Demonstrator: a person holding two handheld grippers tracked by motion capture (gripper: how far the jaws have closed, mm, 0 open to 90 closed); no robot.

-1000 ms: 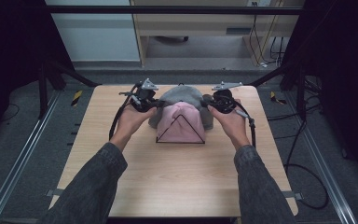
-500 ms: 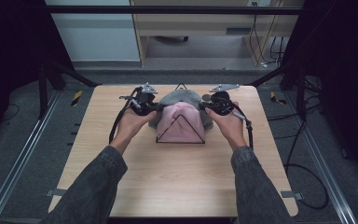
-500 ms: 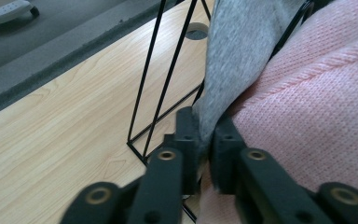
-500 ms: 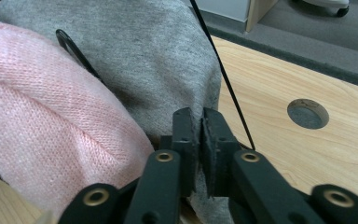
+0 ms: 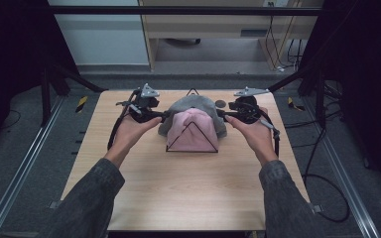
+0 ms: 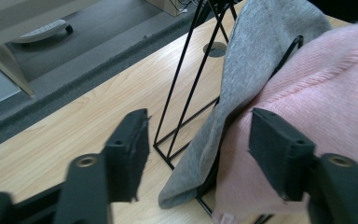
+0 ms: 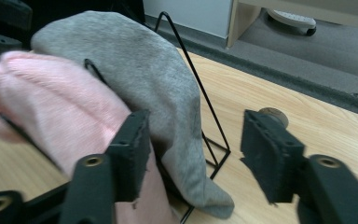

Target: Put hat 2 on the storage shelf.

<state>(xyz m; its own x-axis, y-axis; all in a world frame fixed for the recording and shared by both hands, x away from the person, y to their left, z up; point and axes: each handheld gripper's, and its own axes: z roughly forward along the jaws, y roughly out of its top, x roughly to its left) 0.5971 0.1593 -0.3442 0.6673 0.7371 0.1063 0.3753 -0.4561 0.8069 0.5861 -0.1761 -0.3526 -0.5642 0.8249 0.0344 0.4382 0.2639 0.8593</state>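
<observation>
A black wire rack (image 5: 192, 136) stands mid-table with a pink knit hat (image 5: 191, 130) draped on its near triangle and a grey hat (image 5: 193, 105) behind it. My left gripper (image 5: 164, 115) is at the rack's left side, open, its jaws straddling the edge of the grey hat (image 6: 242, 88) and the pink hat (image 6: 317, 93). My right gripper (image 5: 222, 113) is at the rack's right side, open, with the grey hat (image 7: 144, 70) and pink hat (image 7: 51, 102) edges between its jaws. The rack's wire legs (image 6: 186, 84) stay on the table.
The wooden table (image 5: 178, 188) has bare space in front of the rack and at both sides. A round cable hole (image 5: 220, 104) lies behind the right gripper. Beyond the far edge are grey floor and a wooden cabinet (image 5: 218, 25).
Both grippers have drifted slightly inward toward the hats on the rack. The hats and rack stay in place.
</observation>
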